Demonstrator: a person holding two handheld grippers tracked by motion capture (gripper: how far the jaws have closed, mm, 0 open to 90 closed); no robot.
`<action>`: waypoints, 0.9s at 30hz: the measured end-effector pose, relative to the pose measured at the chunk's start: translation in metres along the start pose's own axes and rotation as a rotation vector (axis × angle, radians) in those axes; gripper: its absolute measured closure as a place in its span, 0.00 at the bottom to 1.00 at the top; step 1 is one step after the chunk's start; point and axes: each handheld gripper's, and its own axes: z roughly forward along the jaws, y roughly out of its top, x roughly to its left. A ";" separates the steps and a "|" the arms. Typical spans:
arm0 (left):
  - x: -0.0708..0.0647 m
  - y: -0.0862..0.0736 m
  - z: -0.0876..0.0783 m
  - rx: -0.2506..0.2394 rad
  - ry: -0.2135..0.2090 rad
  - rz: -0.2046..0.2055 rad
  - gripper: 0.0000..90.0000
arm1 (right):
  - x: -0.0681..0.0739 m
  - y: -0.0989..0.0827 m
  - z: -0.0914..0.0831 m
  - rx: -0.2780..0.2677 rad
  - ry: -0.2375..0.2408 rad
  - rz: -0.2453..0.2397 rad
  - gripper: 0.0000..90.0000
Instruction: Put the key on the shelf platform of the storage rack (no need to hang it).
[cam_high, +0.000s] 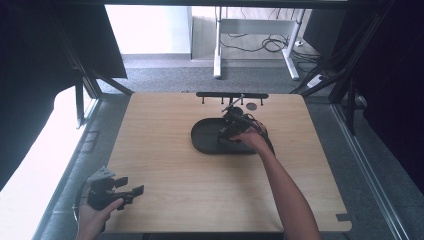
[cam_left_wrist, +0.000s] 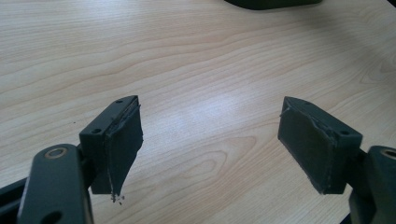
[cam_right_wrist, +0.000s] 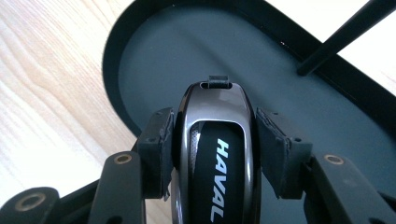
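Observation:
A dark, glossy car key fob (cam_right_wrist: 217, 149) marked HAVAL sits clamped between the two jaws of my right gripper (cam_right_wrist: 215, 135), which is shut on it. The fob hangs over the grey floor of a black oval tray (cam_right_wrist: 154, 70). In the high view the right gripper (cam_high: 231, 125) is over that tray (cam_high: 202, 137) at the table's middle back. My left gripper (cam_high: 131, 190) rests near the front left corner of the table, held in a hand. Its jaws stand wide apart over bare wood with nothing between them, as the left gripper (cam_left_wrist: 210, 140) view shows.
A black rack with several pegs (cam_high: 231, 95) stands along the far edge of the wooden table (cam_high: 165, 170). A small dark round disc (cam_high: 251, 106) lies just in front of it. A thin black rod (cam_right_wrist: 345, 35) crosses the tray's rim.

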 end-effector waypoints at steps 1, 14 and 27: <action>0.000 0.000 0.000 0.001 -0.001 0.001 0.25 | 0.000 0.000 0.000 0.000 0.000 0.000 0.54; 0.000 0.000 0.000 0.003 -0.001 0.000 0.24 | -0.008 -0.002 0.018 0.022 -0.022 0.010 0.54; -0.001 0.000 0.001 0.006 0.001 0.003 0.24 | -0.025 -0.016 0.032 0.042 -0.071 0.023 0.54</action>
